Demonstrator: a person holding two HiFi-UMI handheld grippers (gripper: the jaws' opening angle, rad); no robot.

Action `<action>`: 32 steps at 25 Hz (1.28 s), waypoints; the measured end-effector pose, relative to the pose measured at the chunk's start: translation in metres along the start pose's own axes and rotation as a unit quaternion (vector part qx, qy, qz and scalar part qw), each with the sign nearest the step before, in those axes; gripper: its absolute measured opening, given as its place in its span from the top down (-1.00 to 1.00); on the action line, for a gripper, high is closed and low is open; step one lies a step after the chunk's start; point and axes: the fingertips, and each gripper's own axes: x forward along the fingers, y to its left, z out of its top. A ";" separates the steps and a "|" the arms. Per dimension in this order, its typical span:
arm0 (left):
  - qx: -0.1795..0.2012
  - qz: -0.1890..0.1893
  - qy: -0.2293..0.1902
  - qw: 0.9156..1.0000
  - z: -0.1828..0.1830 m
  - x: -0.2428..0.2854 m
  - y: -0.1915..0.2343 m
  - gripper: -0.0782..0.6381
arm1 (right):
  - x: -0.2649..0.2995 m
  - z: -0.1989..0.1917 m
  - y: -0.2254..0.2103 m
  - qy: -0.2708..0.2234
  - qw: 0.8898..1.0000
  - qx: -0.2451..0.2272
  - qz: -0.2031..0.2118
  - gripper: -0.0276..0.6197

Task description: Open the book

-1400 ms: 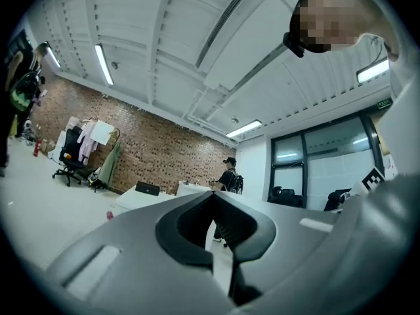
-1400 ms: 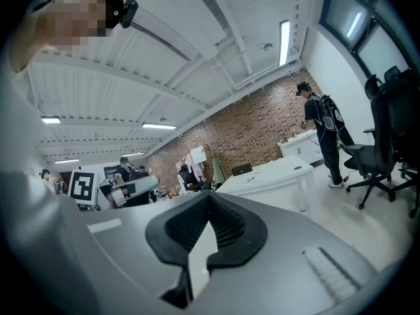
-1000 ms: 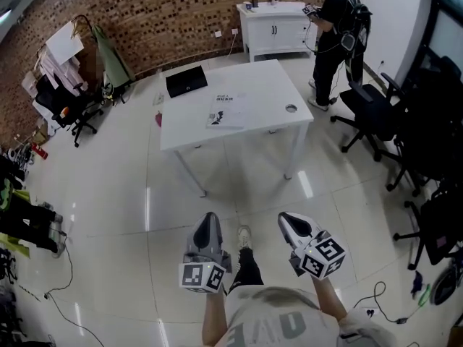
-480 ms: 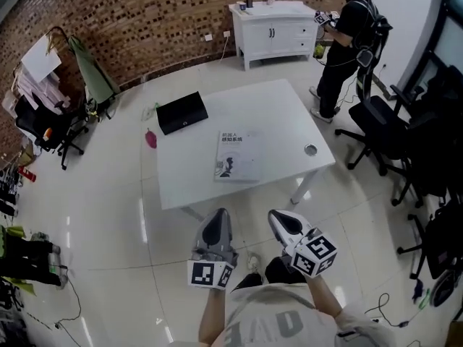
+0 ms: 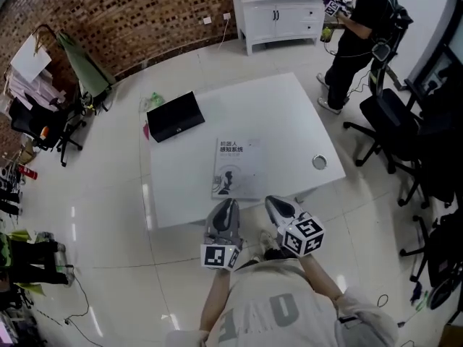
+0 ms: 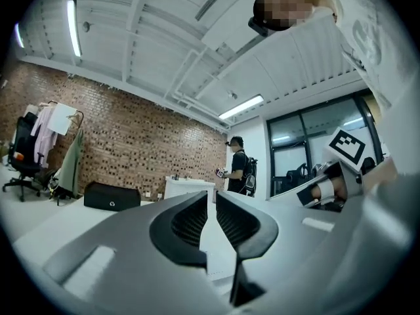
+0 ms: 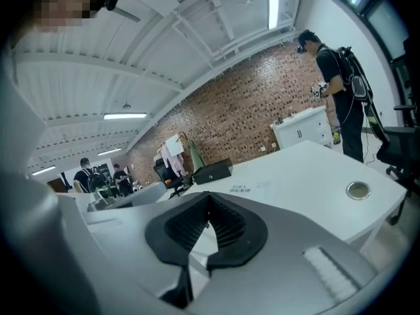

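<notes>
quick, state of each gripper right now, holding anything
Left gripper: jaws opening, narrow gap, nothing between them.
Right gripper: closed, holding nothing.

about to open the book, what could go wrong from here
The book lies flat and closed on the table, so a tool tip may shove it along instead of catching the cover. The right tool is shut and the left tool is just opening its jaws, empty: perhaps too narrow yet to pinch the cover.
</notes>
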 end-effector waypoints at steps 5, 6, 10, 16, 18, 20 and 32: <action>-0.019 0.009 0.042 0.999 -0.041 0.025 0.016 0.51 | 0.048 -0.032 -0.036 0.059 0.998 0.027 0.010 0.49; -0.025 0.011 0.052 0.998 -0.051 0.025 0.021 0.51 | 0.054 -0.038 -0.042 0.069 0.997 0.033 0.005 0.49; -0.051 0.013 0.092 0.994 -0.080 0.028 0.043 0.50 | 0.075 -0.060 -0.059 0.122 0.991 0.053 -0.026 0.35; -0.044 0.007 0.099 0.994 -0.085 0.039 0.065 0.49 | 0.095 -0.086 -0.070 0.184 0.980 0.056 -0.053 0.22; -0.041 0.001 0.105 0.994 -0.088 0.039 0.068 0.49 | 0.098 -0.093 -0.074 0.196 0.977 0.056 -0.064 0.22; -0.044 -0.001 0.107 0.993 -0.089 0.039 0.071 0.49 | 0.099 -0.100 -0.077 0.207 0.974 0.061 -0.072 0.20; -0.012 -0.054 0.151 0.987 -0.109 0.046 0.055 0.42 | 0.098 -0.075 -0.061 0.176 0.981 0.037 -0.078 0.24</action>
